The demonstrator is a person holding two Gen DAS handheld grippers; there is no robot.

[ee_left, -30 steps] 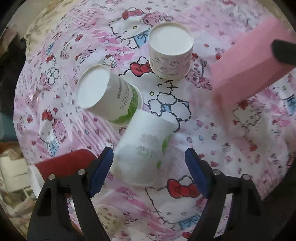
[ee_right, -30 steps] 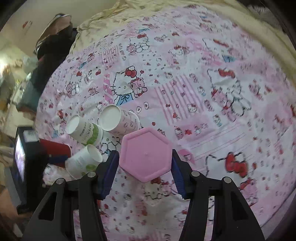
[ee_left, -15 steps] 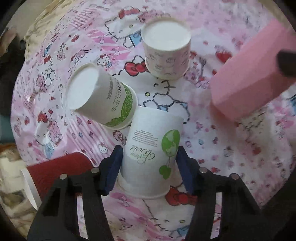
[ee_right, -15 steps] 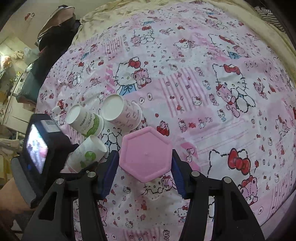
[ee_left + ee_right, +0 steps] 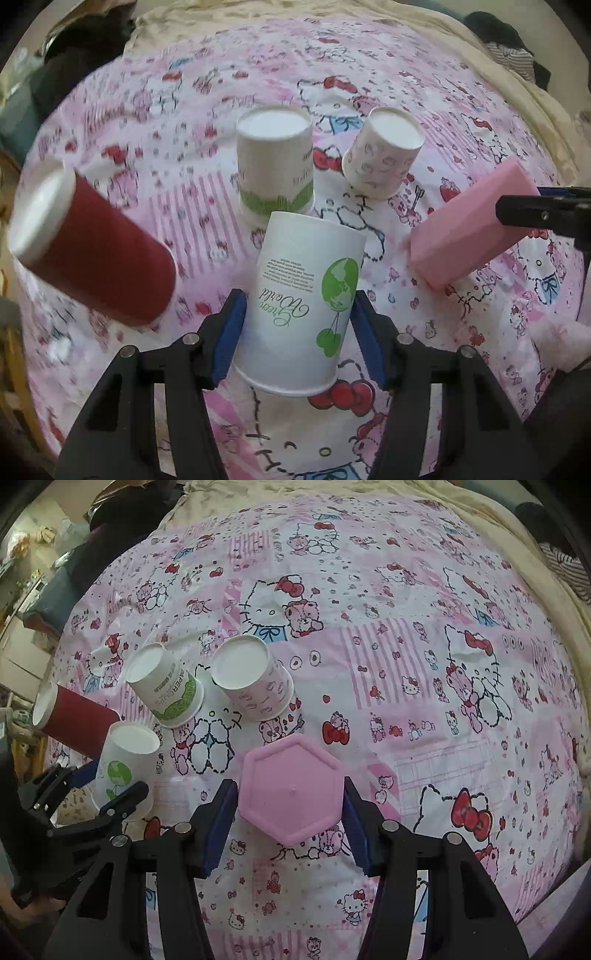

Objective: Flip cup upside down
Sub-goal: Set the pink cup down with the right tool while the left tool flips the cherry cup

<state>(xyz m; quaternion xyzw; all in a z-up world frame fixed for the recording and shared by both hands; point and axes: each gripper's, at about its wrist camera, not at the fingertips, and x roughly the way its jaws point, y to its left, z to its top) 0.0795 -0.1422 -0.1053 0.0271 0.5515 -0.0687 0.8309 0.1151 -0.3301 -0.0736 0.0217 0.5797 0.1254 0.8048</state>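
A white paper cup with a green globe print stands upside down on the pink Hello Kitty cloth, rim down. My left gripper has its blue pads against both sides of it; it also shows in the right wrist view. My right gripper is shut on a pink hexagonal cup, held bottom-up just above the cloth; it appears at the right in the left wrist view.
Three other cups stand upside down nearby: a dark red one at the left, a white one with green trim behind, a white one with pink print behind right. The cream blanket edge lies beyond.
My left gripper closed in around the globe cup and shut on it. The view swung lower and more level. My right gripper kept holding the pink cup, nearly still.
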